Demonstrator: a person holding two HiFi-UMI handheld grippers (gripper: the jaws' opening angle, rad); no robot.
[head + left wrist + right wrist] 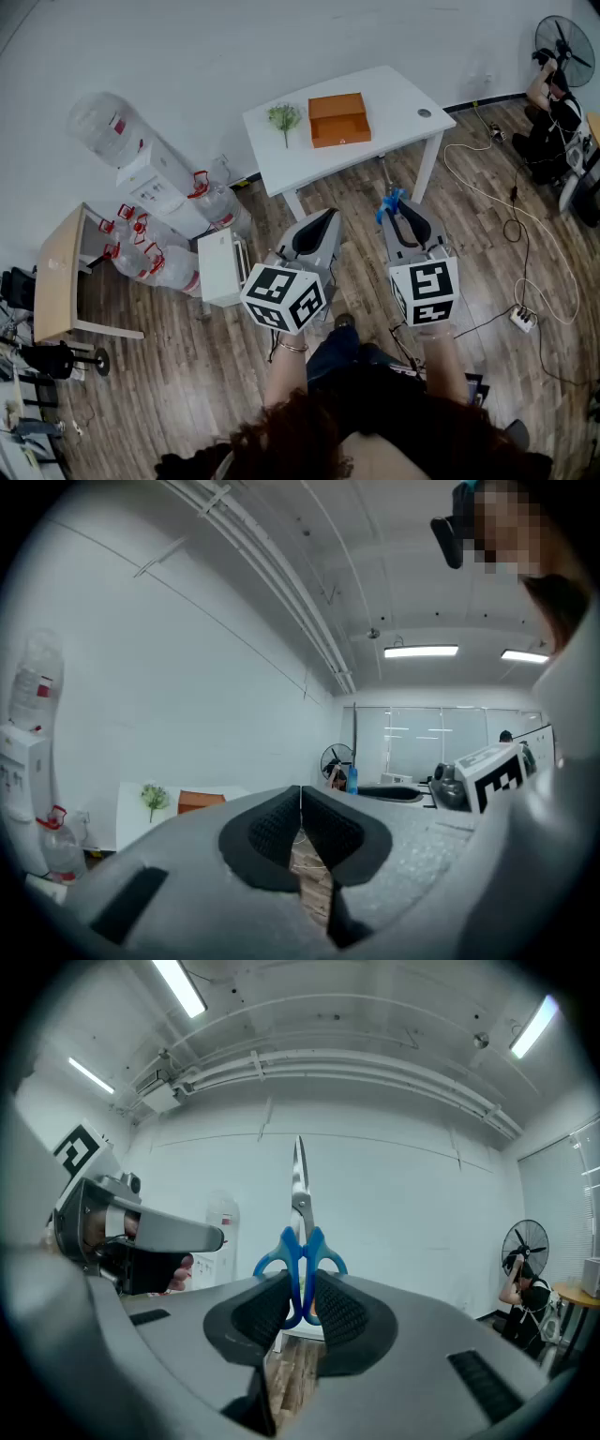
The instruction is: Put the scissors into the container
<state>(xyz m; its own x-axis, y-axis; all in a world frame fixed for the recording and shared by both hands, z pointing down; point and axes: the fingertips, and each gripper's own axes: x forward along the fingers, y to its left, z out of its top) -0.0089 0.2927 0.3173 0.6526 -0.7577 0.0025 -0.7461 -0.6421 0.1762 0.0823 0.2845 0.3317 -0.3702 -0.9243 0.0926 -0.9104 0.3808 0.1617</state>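
Blue-handled scissors (301, 1241) are clamped by their handles between the right gripper's (302, 1288) pads, in the air over the wood floor (469, 253). Their long axis runs along the jaws. The closed blades point straight out past the tips, upward in the right gripper view. The left gripper (301, 794) has its jaws together, empty. The orange container (338, 119) lies on the white table (394, 94), well apart.

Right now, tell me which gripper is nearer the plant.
Left. The left gripper hangs short of the table, nearly in line with the plant. The right gripper, jaws shut on the scissors, is farther off to the plant's right.
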